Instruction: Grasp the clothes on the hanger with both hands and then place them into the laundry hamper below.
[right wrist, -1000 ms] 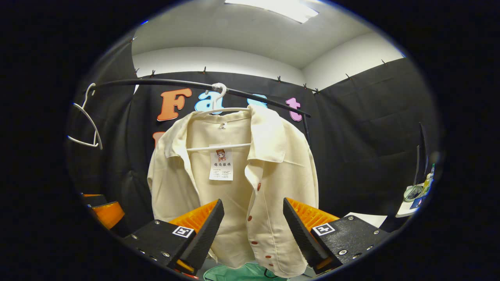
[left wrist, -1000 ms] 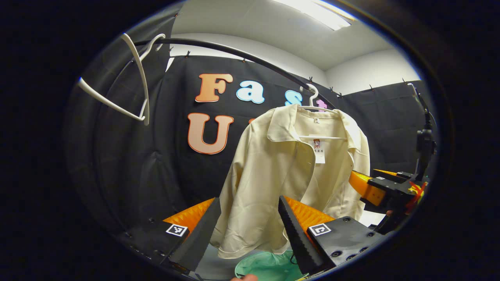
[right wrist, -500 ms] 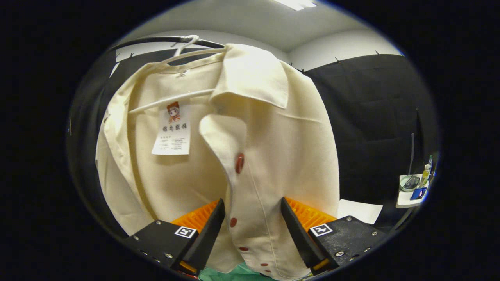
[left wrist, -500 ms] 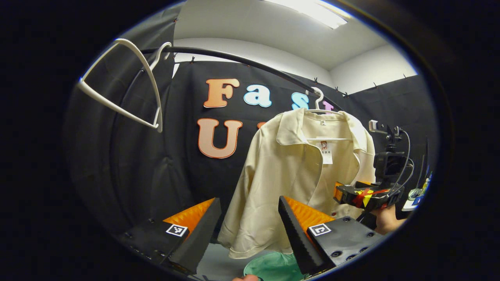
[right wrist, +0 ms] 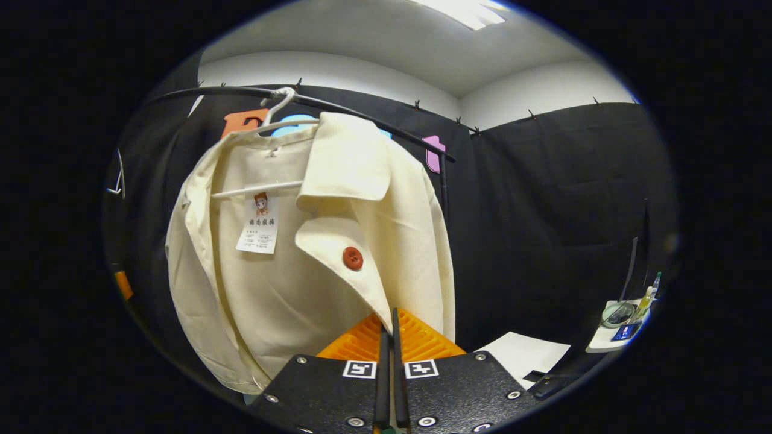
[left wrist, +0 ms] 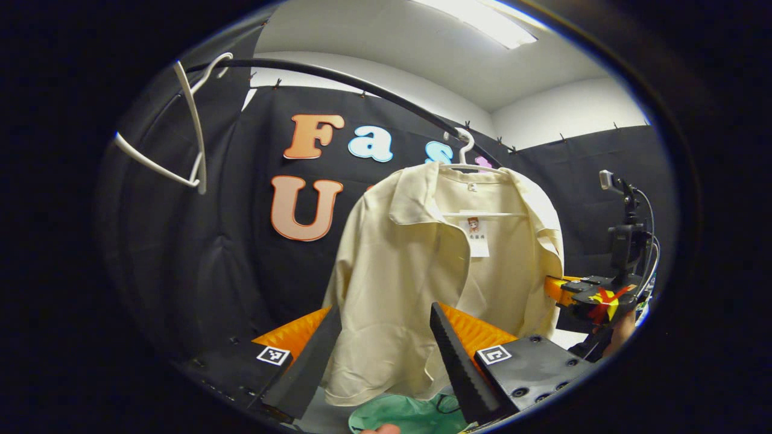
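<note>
A cream shirt [left wrist: 416, 265] with red buttons hangs on a white hanger [left wrist: 463, 143] from the black rail [left wrist: 362, 84]. My left gripper [left wrist: 380, 355] is open low in front of the shirt's left side, and the hem hangs just beyond its fingers. In the right gripper view the shirt [right wrist: 283, 283] is close, and my right gripper [right wrist: 389, 337] is shut on the edge of its buttoned front panel. The left gripper view has that right gripper [left wrist: 594, 295] at the shirt's right side, held by a hand. The green hamper [left wrist: 404, 416] lies below the shirt.
An empty white hanger [left wrist: 181, 150] hangs at the rail's left end. A white surface [right wrist: 525, 355] lies low to the right, and a small shelf with bottles [right wrist: 627, 313] sits at the far right. Black cloth walls close in the booth behind the rail.
My right gripper has shut on the shirt's front edge, which stood between its open fingers before. The left gripper stays open and has shifted slightly toward the shirt's left side.
</note>
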